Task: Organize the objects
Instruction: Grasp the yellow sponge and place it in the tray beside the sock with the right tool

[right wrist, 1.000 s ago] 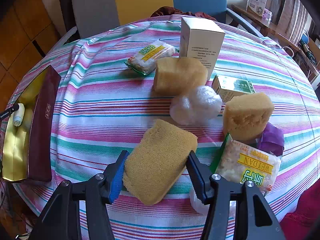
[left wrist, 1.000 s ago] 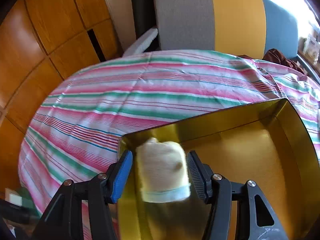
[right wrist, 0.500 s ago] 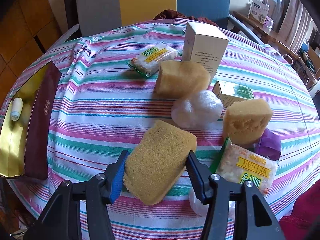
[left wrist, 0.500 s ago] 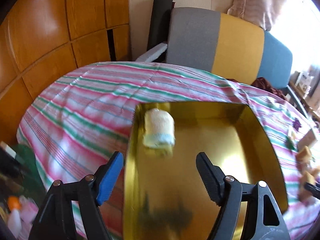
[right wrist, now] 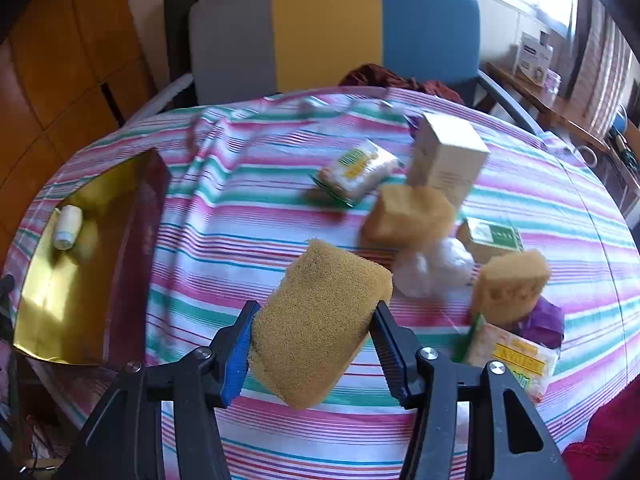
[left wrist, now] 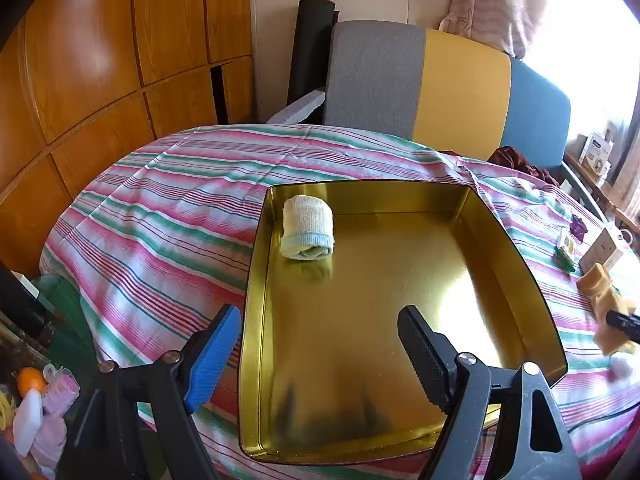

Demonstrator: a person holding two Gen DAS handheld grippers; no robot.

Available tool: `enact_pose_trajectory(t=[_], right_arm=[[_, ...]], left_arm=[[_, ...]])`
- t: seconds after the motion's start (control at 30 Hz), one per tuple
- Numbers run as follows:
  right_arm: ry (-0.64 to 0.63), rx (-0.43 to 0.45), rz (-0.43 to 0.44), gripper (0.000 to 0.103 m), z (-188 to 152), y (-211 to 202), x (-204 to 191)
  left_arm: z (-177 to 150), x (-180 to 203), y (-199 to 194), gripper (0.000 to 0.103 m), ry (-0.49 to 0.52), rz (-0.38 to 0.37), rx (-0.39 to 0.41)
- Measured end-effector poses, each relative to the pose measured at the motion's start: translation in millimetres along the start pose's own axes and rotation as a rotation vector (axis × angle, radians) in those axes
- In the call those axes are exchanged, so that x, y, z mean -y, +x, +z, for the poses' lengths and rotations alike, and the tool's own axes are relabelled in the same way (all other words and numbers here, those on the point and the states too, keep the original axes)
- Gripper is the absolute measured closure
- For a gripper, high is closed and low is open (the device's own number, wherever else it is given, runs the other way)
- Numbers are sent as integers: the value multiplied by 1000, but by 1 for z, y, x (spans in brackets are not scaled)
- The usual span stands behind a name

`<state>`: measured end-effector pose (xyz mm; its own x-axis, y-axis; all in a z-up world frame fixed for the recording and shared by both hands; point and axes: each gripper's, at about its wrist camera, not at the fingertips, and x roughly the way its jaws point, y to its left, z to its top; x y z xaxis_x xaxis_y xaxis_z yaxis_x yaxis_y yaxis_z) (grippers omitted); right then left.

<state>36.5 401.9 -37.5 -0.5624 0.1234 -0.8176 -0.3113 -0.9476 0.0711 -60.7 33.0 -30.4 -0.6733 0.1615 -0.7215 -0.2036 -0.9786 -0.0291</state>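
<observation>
Sponge sits clamped in the right tongs, lifted off the desk; left tongs gape empty. Next, I'd say: carry it left into the gold tray.

Looks like a home living room: striped tablecloth, wood-panelled wall, tricolour chair, curtain.

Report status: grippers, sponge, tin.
Left hand-held gripper open, empty, over gold tin. Right hand-held gripper shut on flat sponge, lifted. Rolled cloth in tin's far-left corner; remaining floor bare.
</observation>
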Motion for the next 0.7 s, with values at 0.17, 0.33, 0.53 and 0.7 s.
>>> enact_pose_trajectory(t=[0.17, 0.33, 0.53, 0.7], right_arm=[[-65, 60, 100, 47, 13, -16, -42], [-152, 98, 213, 47, 26, -25, -94], [-242, 79, 304, 47, 33, -17, -151], [-274, 52, 357, 47, 32, -7, -182]], left_arm=[[-1, -5, -2, 21, -5, -1, 3], [-3, -11, -3, 21, -7, 5, 4], [-6, -24, -1, 21, -24, 21, -14], [-11, -34, 4, 21, -43, 29, -38]])
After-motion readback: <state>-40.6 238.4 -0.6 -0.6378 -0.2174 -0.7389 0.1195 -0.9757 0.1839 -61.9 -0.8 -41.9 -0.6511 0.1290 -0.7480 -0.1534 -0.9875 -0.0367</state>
